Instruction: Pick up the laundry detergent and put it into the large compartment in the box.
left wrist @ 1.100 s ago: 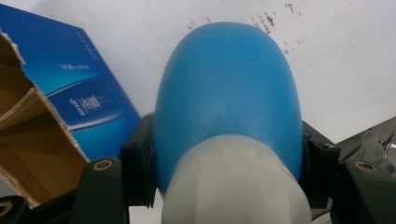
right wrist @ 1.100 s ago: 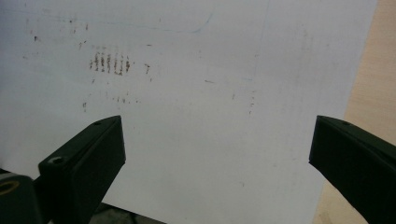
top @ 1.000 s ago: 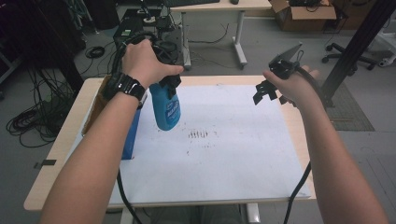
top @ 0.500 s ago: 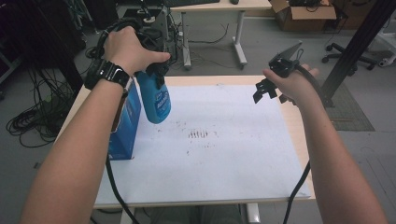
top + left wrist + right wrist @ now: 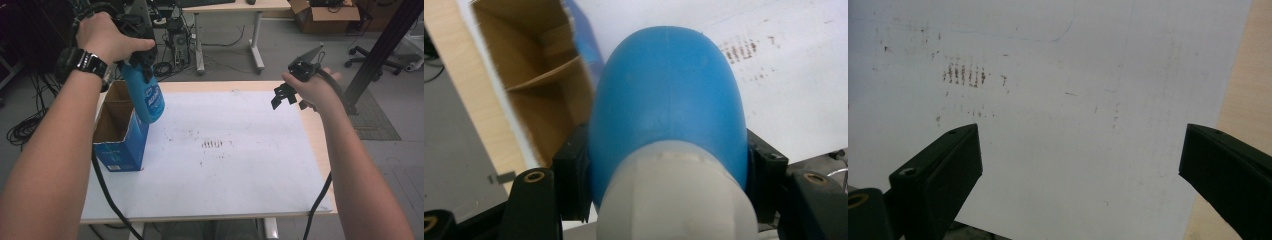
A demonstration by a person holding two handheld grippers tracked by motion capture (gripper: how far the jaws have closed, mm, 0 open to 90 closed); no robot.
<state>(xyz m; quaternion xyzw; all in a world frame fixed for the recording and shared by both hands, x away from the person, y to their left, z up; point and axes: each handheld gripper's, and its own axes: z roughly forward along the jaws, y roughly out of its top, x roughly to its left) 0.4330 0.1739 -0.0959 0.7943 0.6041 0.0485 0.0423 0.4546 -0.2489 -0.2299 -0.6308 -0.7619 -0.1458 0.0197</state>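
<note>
A blue bottle (image 5: pixel 147 95) with a pale neck hangs in the air, and my left gripper (image 5: pixel 140 57) is shut on it near its top. In the left gripper view the bottle (image 5: pixel 669 100) sits between both black jaws, its rounded base pointing away. It hovers just right of an open blue cardboard box (image 5: pixel 120 135), whose brown inside and divider (image 5: pixel 544 80) lie beside the bottle. My right gripper (image 5: pixel 287 90) is held above the table's far right part. Its jaws stand wide open over the white sheet (image 5: pixel 1073 100), with nothing between them.
A white sheet (image 5: pixel 225 165) with dark smudges (image 5: pixel 213 144) covers most of the wooden table (image 5: pixel 320 135). Behind the table are a desk, cables and equipment on the floor. A black stand rises at the far right.
My left hand has carried the bottle up and to the left, from over the white sheet to the open box's edge. The right hand has stayed put.
</note>
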